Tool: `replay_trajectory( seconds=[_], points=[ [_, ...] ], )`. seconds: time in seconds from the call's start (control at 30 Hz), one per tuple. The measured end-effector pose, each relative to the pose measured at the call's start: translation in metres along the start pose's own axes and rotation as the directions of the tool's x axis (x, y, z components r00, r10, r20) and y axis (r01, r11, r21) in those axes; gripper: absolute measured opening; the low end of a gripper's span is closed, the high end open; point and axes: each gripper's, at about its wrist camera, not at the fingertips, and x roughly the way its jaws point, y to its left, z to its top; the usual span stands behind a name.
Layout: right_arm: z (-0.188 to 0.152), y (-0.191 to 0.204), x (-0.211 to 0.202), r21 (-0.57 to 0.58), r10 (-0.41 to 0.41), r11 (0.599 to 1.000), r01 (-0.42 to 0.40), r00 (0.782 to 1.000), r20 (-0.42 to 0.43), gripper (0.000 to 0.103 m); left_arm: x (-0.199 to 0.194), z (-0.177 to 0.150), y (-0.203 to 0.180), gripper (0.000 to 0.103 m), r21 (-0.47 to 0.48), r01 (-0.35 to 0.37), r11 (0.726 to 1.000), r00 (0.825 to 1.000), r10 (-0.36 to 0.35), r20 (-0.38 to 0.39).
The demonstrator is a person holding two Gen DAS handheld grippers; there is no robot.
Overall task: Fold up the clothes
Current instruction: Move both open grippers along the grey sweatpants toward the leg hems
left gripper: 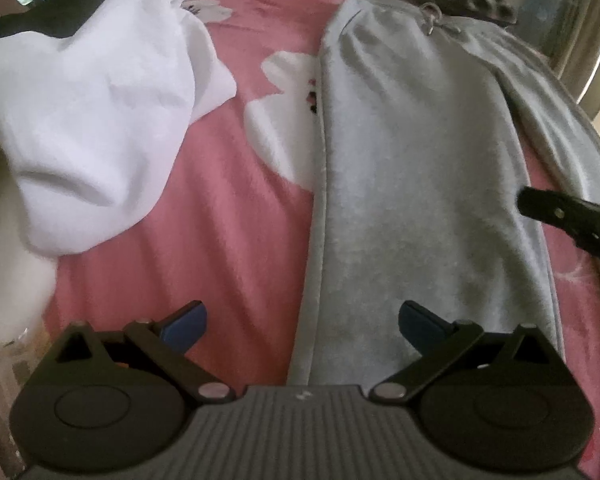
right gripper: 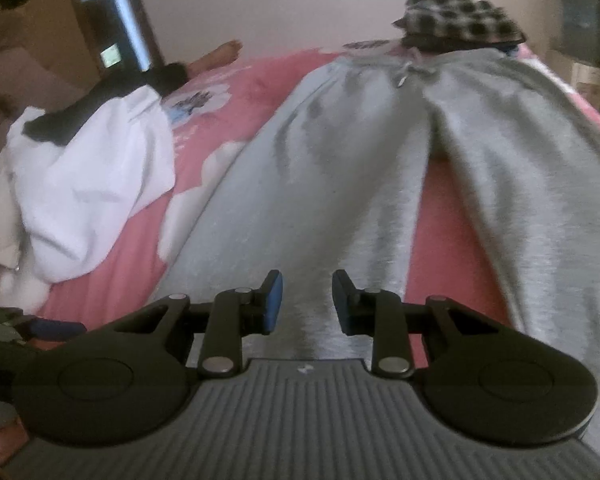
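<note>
A pair of grey sweatpants (right gripper: 340,152) is lying flat on a bed with a pink bedspread (left gripper: 228,216) patterned with white flowers, the waistband and drawstring at the far end and the two legs spreading toward the cameras. A folded checked garment (right gripper: 460,20) is sitting just beyond the waistband. A crumpled white garment (left gripper: 100,120) is lying to the left, well apart from the sweatpants, with something black at its far edge.

The left tongs (left gripper: 302,324) are hovering released, blue pads spread wide, over the left edge of the left pant leg, gripping nothing. The right tongs (right gripper: 306,302) are hanging above the lower part of the same leg, jaws part-way apart with only a narrow gap, and nothing is sitting between them. The right tongs are also showing at the right edge of the left wrist view.
</note>
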Motion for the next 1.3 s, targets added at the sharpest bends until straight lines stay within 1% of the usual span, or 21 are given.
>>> replay_trajectory(
  seconds=[0.03, 0.13, 0.2, 0.27, 0.33, 0.43, 0.5, 0.7, 0.83, 1.03, 1.1, 1.3],
  points=[
    [-0.001, 0.000, -0.004, -0.001, -0.023, 1.000, 0.023, 1.000, -0.003, 0.027, -0.002, -0.009, 0.009, 0.103, -0.015, 0.010, 1.000, 1.000, -0.010, 0.002],
    [-0.005, 0.002, -0.018, 0.015, -0.100, 0.995, 0.100, 0.995, -0.010, 0.027, -0.004, -0.007, 0.023, 0.103, -0.058, 0.068, 0.996, 0.998, -0.068, 0.008],
    [-0.011, 0.005, -0.031, 0.044, -0.166, 0.985, 0.167, 0.986, -0.015, 0.027, -0.008, -0.007, 0.031, 0.103, -0.100, 0.103, 0.990, 0.995, -0.101, 0.018],
    [-0.017, 0.010, -0.042, 0.069, -0.234, 0.969, 0.235, 0.972, -0.026, 0.027, -0.009, -0.008, 0.031, 0.103, -0.119, 0.128, 0.985, 0.992, -0.126, 0.022],
    [-0.022, 0.021, -0.053, 0.077, -0.303, 0.949, 0.305, 0.952, -0.036, 0.027, -0.008, -0.009, 0.030, 0.103, -0.123, 0.153, 0.981, 0.988, -0.152, 0.016],
    [-0.026, 0.041, -0.069, 0.082, -0.366, 0.927, 0.367, 0.930, -0.031, 0.027, 0.006, 0.007, 0.035, 0.103, -0.146, 0.183, 0.972, 0.983, -0.184, 0.009],
    [-0.027, 0.055, -0.071, 0.072, -0.379, 0.922, 0.381, 0.925, -0.034, 0.027, 0.007, 0.006, 0.042, 0.103, -0.160, 0.204, 0.966, 0.979, -0.206, 0.005],
    [-0.023, 0.089, -0.063, 0.005, -0.372, 0.927, 0.374, 0.922, -0.106, 0.027, 0.011, 0.007, 0.056, 0.103, -0.187, 0.246, 0.951, 0.968, -0.249, 0.004],
    [-0.017, 0.108, -0.067, -0.044, -0.383, 0.924, 0.381, 0.918, -0.104, 0.027, 0.012, 0.008, 0.061, 0.103, -0.206, 0.267, 0.941, 0.962, -0.272, 0.006],
    [-0.004, 0.125, -0.085, -0.097, -0.434, 0.899, 0.426, 0.898, -0.075, 0.027, 0.012, 0.007, 0.068, 0.103, -0.238, 0.297, 0.925, 0.953, -0.303, 0.011],
    [-0.002, 0.127, -0.090, -0.105, -0.440, 0.895, 0.433, 0.895, -0.065, 0.027, 0.012, 0.006, 0.070, 0.103, -0.245, 0.303, 0.921, 0.951, -0.310, 0.012],
    [0.003, 0.133, -0.102, -0.125, -0.455, 0.886, 0.447, 0.890, -0.036, 0.027, 0.008, 0.003, 0.072, 0.103, -0.249, 0.299, 0.921, 0.952, -0.305, 0.015]
  ],
)
